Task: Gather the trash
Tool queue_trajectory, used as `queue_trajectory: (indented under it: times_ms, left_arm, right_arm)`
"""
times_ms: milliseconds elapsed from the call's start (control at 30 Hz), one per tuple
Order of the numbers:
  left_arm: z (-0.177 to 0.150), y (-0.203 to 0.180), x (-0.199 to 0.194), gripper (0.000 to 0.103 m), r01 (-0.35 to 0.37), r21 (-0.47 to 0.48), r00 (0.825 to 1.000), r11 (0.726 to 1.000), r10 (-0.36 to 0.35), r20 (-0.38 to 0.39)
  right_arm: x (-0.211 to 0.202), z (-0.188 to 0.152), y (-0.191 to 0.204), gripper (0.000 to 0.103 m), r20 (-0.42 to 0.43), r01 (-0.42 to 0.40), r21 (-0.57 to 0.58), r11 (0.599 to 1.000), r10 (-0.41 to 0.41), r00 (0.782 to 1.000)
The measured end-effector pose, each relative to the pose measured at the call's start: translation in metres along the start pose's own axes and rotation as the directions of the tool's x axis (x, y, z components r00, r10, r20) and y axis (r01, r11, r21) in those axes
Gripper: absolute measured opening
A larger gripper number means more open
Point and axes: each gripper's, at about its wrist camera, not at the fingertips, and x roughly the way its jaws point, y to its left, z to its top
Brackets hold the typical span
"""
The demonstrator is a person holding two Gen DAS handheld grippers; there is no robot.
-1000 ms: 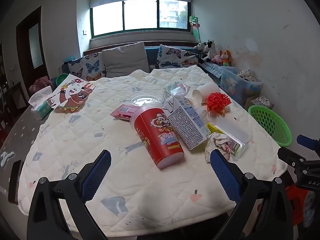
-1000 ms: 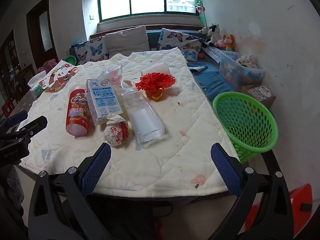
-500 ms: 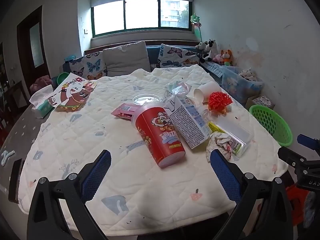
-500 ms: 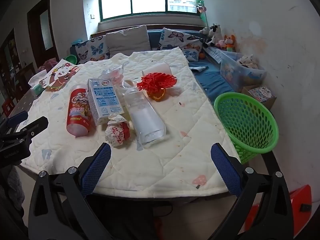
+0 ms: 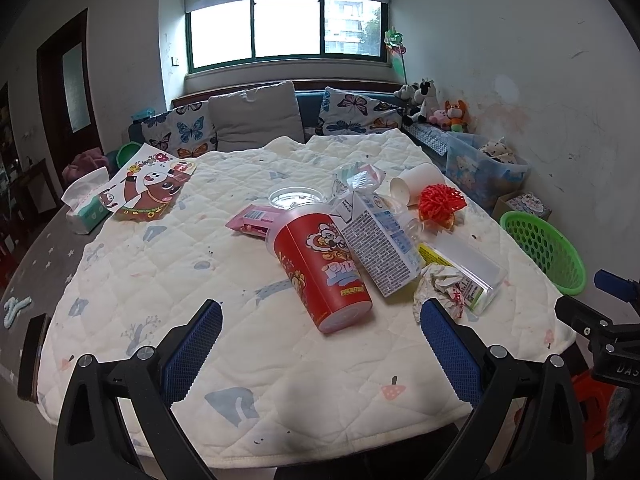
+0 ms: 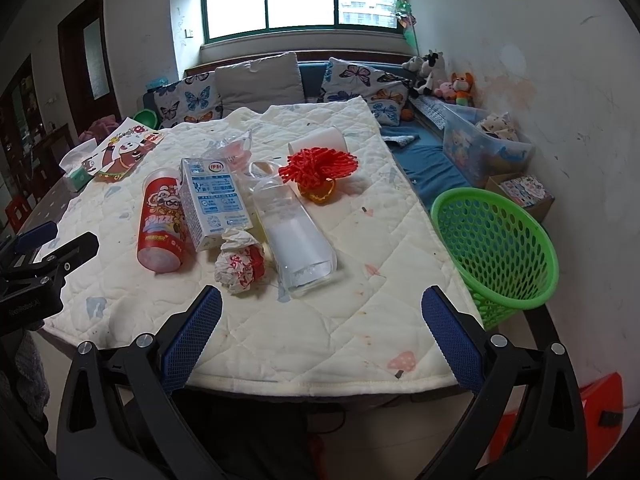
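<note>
Trash lies on the quilted table (image 5: pixel 160 264): a red snack cup (image 5: pixel 324 268) (image 6: pixel 162 220) on its side, a milk carton (image 5: pixel 378 244) (image 6: pixel 214 200), a crumpled wrapper (image 5: pixel 440 284) (image 6: pixel 238 264), a clear plastic bottle (image 6: pixel 296 236) (image 5: pixel 468 268), a red foam net (image 6: pixel 320 166) (image 5: pixel 440 202), a white paper cup (image 5: pixel 416 182) (image 6: pixel 320 140), a pink packet (image 5: pixel 254 218) and a clear lid (image 5: pixel 294 196). A green mesh basket (image 6: pixel 496 248) (image 5: pixel 544 256) stands off the table's right edge. My left gripper (image 5: pixel 320 340) and right gripper (image 6: pixel 320 332) are open and empty, short of the trash.
A tissue pack (image 5: pixel 86 204) and a cartoon picture sheet (image 5: pixel 150 188) lie at the table's far left. Cushions (image 5: pixel 256 116), soft toys (image 5: pixel 436 110) and a blue storage box (image 5: pixel 484 168) line the back and right wall. A red stool (image 6: pixel 560 412) stands low right.
Both grippers have crept slightly forward and the views shifted a little; nothing on the table has moved.
</note>
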Motion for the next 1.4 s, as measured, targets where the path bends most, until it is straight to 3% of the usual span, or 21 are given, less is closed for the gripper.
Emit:
queue_trajectory:
  times_ms: [1400]
  left_arm:
    - [0.0075,-0.0036,0.0022,0.096,0.0,-0.007,1.0,1.0,0.0,-0.014]
  right_arm:
    - [-0.0022,0.0043,0.0,0.099,0.009,-0.017,0.009,1.0,0.017,1.0]
